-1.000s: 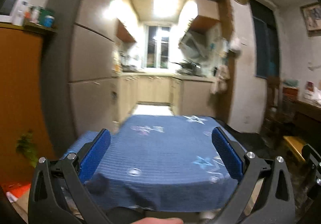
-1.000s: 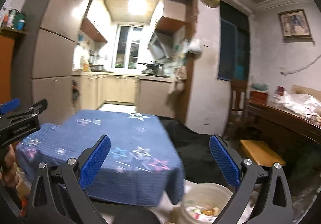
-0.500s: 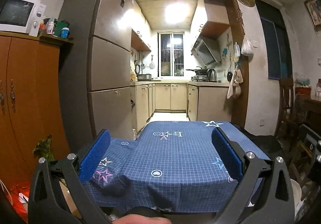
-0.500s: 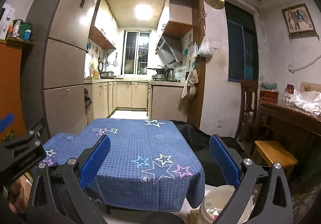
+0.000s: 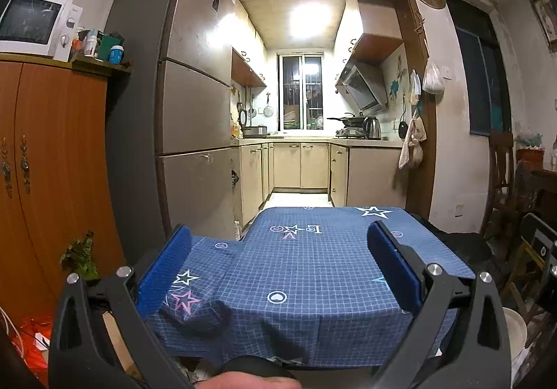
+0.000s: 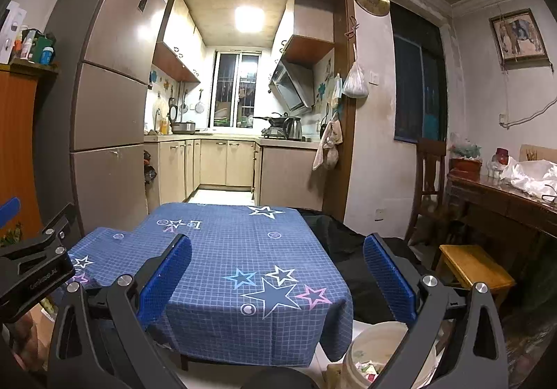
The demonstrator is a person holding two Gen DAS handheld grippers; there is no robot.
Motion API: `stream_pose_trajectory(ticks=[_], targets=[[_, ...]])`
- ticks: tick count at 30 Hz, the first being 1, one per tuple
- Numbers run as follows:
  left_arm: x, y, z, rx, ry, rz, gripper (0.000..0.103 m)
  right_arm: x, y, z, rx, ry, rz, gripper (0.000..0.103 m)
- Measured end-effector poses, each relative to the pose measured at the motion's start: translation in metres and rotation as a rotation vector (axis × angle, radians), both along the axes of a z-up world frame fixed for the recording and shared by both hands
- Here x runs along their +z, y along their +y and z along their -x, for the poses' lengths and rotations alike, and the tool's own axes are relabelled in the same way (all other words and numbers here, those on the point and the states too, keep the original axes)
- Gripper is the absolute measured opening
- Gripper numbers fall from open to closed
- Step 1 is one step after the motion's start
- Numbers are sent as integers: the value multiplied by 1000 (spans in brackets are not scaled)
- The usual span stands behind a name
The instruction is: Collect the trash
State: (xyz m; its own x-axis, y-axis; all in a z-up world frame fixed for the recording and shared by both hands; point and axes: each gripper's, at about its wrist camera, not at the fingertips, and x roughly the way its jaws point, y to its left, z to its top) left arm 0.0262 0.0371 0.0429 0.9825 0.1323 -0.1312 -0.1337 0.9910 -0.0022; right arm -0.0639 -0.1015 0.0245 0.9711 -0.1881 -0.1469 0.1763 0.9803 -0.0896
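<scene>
- The left gripper (image 5: 278,267) hung in front of the counter (image 5: 313,270), which was draped in a blue checked cloth printed with stars; its blue-padded jaws stood wide apart with nothing between them.
- The right gripper (image 6: 276,272) was held at the same near edge of the counter, further toward the right corner, its jaws likewise spread wide and empty.
- In the right wrist view the left gripper's black body showed at the far left edge, with a hand (image 6: 24,336) partly visible beneath it.
- The cloth top carried nothing that could be made out as trash.
- A pale bucket (image 6: 376,340) stood on the floor just beside the counter's near right corner, partly hidden behind the right gripper; scraps of mixed rubbish (image 6: 365,368) lay inside it.
- The same bucket's rim peeked in at the lower right of the left wrist view.
- A red plastic bag (image 5: 31,340) lay on the floor at the left, near a wooden cupboard (image 5: 52,180).
- A small wooden stool (image 6: 473,267) stood to the right, well apart from the counter.
</scene>
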Motion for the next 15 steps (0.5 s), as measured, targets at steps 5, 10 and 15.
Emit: stream_pose_trajectory(ticks=[5,10,15], targets=[[-1,5,1,21,-3,7,97,0,-3,2,-6,-29,0,98],[0,9,1,27,-3,17,97,-4,-3,2,-24,-38,23,98],[1,10,1,35,-8,16,97,-6,-8,2,-57,-52,36,98]])
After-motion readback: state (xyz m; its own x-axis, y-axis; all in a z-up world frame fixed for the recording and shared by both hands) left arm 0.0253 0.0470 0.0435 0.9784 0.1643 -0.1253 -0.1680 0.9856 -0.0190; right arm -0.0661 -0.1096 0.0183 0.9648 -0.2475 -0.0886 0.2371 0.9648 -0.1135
